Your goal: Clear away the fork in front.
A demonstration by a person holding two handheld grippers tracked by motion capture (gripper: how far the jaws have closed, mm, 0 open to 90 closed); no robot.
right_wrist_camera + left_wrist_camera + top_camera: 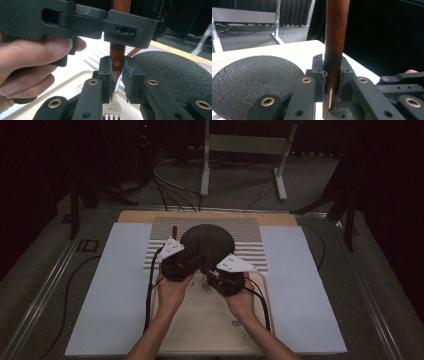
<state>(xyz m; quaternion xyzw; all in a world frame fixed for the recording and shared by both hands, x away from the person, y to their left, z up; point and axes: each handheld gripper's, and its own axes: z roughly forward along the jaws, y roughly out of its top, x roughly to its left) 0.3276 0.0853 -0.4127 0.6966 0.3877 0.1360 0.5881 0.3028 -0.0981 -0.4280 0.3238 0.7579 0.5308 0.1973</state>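
Observation:
A fork with a reddish wooden handle [335, 37] stands upright over the cream tray [210, 330], tines [112, 112] pointing down. My left gripper [196, 256] is shut on the upper handle, and its own view shows the jaws [332, 75] clamping the wood. My right gripper [206, 272] is shut lower down, where the handle [117, 53] meets the metal neck. The left gripper [100, 22] crosses the top of the right gripper view, just above the right gripper's jaws [116, 75]. The fork's tines [205, 285] hang just above the tray's far edge.
A black round plate [210, 240] lies on a striped placemat [247, 245] just beyond the grippers. Another wooden-handled utensil [175, 231] rests left of the plate. White sheets [115, 285] flank the tray. Cables and a metal stand [240, 150] lie beyond the table.

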